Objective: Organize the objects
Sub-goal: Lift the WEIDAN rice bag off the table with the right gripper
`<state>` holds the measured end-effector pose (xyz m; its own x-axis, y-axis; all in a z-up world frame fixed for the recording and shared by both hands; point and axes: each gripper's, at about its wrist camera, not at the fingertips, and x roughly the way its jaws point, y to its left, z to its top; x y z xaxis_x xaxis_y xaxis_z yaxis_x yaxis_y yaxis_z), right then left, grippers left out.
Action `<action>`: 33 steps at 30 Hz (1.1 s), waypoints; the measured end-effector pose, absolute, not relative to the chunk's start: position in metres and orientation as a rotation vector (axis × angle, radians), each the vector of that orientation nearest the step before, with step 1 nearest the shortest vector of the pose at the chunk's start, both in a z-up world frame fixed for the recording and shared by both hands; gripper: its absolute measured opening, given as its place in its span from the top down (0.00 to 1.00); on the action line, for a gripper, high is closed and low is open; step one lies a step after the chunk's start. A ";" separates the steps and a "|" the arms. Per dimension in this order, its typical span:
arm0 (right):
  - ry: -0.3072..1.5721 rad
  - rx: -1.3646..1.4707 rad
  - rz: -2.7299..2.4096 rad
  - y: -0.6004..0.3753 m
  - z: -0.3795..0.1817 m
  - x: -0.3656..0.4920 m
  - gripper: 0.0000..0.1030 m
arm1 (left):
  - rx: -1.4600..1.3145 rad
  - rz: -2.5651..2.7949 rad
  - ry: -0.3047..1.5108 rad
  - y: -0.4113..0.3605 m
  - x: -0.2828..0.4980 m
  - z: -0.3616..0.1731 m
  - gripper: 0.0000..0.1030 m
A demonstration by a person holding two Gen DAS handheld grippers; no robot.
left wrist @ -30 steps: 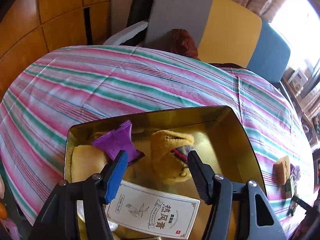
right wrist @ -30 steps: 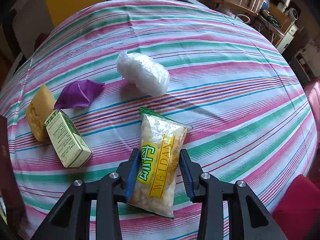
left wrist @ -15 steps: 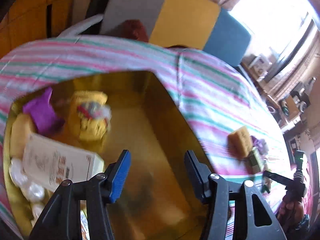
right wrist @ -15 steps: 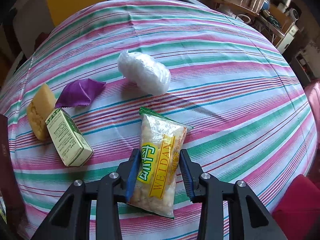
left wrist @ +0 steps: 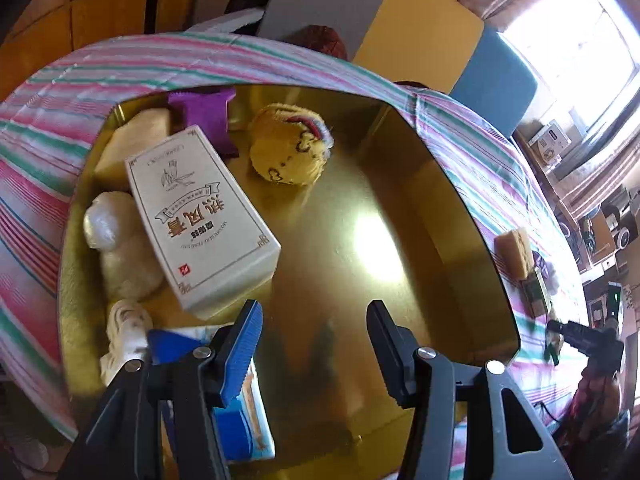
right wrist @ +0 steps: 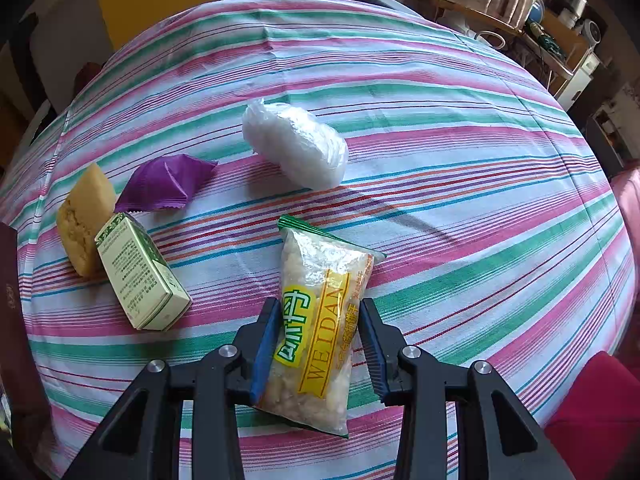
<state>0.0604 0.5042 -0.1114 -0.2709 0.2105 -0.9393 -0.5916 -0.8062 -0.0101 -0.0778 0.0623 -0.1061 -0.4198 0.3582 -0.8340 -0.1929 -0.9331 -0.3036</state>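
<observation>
Left tool: the black left tool with blue pads [left wrist: 314, 350] hangs over the shiny gold metal box [left wrist: 404, 152]. Its jaws have just been closing a little, but they stand apart and nothing is between them.
Change on the left: a second ago this tool was over the purple wrapper and the yellow toy. Now it is over the bare gold floor at the right side of the box.
Inside the box: a white card box with red and black letters [left wrist: 200, 216], a purple crinkly wrapper [left wrist: 204, 114], a fluffy yellow toy [left wrist: 290, 146], a pale yellow sponge block [left wrist: 132, 140], a white plastic lump [left wrist: 116, 240] and a blue and white packet [left wrist: 240, 412] lie at the left side and the back.
Right tool: the black right tool with blue pads [right wrist: 318, 346] squeezes the clear snack bag with a yellow label [right wrist: 320, 320], which lies on the striped desk cloth [right wrist: 460, 208].
Change on the right: nothing has moved here.
Other things on the desk: a green and white carton [right wrist: 140, 276] touches a yellow sponge cake piece [right wrist: 84, 226]. A purple folded wrapper [right wrist: 168, 182] lies just beside them. A clear bag of white stuff [right wrist: 296, 146] lies farther back.
</observation>
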 end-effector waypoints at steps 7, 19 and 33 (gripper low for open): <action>0.430 -1.480 2.114 0.505 -0.111 0.061 0.62 | -1.301 2.462 -0.098 0.072 -0.052 -0.077 0.47; 0.410 -1.473 2.114 0.504 -0.113 0.060 0.63 | -1.238 2.492 0.000 0.081 -0.040 -0.064 0.46; 0.481 -1.297 2.228 0.488 -0.080 0.075 0.65 | -1.222 2.487 -0.006 0.073 -0.032 -0.063 0.46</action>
<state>0.0749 0.4884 -0.0805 -0.4115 0.2520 -0.8759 -0.5908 -0.8055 0.0458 -0.0325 0.0730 -0.0629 -0.5563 0.3267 -0.7641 -0.3228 -0.9322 -0.1635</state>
